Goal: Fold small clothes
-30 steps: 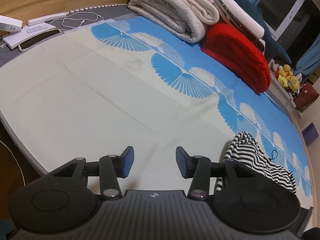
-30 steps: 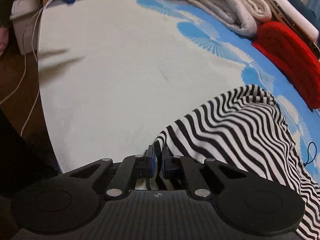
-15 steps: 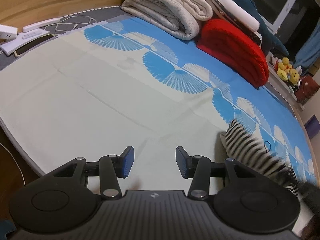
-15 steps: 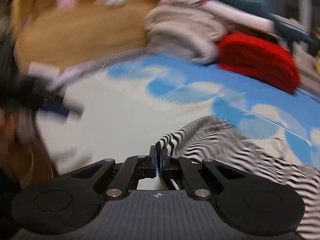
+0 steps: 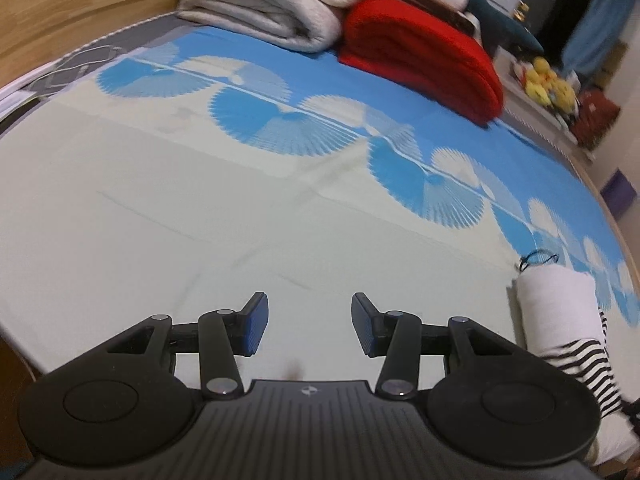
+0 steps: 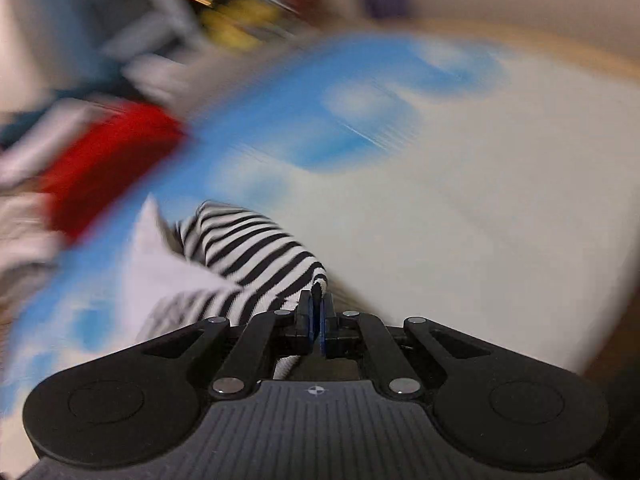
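Note:
A black-and-white striped garment [image 6: 248, 256] hangs from my right gripper [image 6: 317, 312], whose pads are shut on its edge. Part of it shows a plain white inner side [image 6: 160, 272]. The right wrist view is blurred by fast motion. In the left wrist view the same garment [image 5: 576, 356] lies at the far right of the bed, white side [image 5: 556, 308] up with stripes below. My left gripper [image 5: 306, 328] hovers over the pale sheet [image 5: 200, 220], open with nothing between its fingers, well to the left of the garment.
A folded grey-white blanket [image 5: 272, 12] and a red folded blanket [image 5: 420, 52] sit at the back of the bed. A wooden headboard [image 5: 80, 8] stands at the back left. Yellow plush toys [image 5: 548, 80] sit beyond the bed. A black cord loop [image 5: 538, 258] lies by the garment.
My right gripper has swung fast across the bed, rolling and dragging the striped garment so its white inner side shows. My left gripper slid sideways, staying open.

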A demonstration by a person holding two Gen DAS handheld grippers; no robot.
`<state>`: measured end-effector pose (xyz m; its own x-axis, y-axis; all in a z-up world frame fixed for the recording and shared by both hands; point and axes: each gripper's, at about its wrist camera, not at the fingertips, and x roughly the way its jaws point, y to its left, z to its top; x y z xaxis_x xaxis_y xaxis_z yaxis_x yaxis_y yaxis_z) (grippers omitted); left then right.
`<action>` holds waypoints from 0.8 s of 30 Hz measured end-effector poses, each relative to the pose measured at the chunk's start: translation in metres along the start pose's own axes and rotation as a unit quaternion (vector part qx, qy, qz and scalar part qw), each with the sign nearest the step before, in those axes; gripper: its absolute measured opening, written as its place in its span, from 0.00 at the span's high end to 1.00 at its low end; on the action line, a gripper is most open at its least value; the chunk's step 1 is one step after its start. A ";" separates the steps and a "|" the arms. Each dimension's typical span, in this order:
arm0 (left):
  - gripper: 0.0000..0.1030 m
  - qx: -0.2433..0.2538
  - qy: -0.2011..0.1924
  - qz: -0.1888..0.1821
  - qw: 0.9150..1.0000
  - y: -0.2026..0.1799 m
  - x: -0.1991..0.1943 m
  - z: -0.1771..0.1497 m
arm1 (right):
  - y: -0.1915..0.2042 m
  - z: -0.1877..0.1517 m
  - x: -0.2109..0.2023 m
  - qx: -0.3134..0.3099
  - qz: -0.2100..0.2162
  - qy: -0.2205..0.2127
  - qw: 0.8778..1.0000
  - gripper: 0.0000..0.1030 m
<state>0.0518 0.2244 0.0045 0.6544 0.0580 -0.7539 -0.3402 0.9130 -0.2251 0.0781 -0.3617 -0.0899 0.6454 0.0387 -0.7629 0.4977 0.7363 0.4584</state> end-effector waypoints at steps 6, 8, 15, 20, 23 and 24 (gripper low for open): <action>0.50 0.045 0.018 -0.020 0.999 -0.055 0.025 -0.002 | -0.023 0.032 -0.015 0.002 0.054 -0.008 0.999 0.92; 0.50 0.062 0.022 -0.024 0.998 -0.071 0.033 -0.004 | -0.016 0.055 -0.021 -0.016 0.103 -0.011 0.995 0.92; 0.50 0.108 0.030 -0.019 0.994 -0.103 0.047 -0.015 | 0.058 0.117 0.023 -0.197 0.253 0.064 0.945 0.71; 0.50 0.140 0.025 -0.004 0.990 -0.112 0.044 -0.027 | 0.096 0.116 0.095 -0.194 0.266 0.130 0.935 0.56; 0.50 0.179 0.014 0.005 0.984 -0.119 0.040 -0.036 | 0.107 0.107 0.130 -0.165 0.270 0.175 0.932 0.55; 0.50 0.187 0.010 0.006 0.982 -0.121 0.039 -0.040 | 0.111 0.104 0.136 -0.166 0.267 0.191 0.930 0.55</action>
<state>0.0916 0.1006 -0.0226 0.6368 0.0656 -0.7682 -0.0735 0.9970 0.0242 0.2811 -0.3452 -0.0956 0.4638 0.6500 -0.6019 -0.0832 0.7084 0.7009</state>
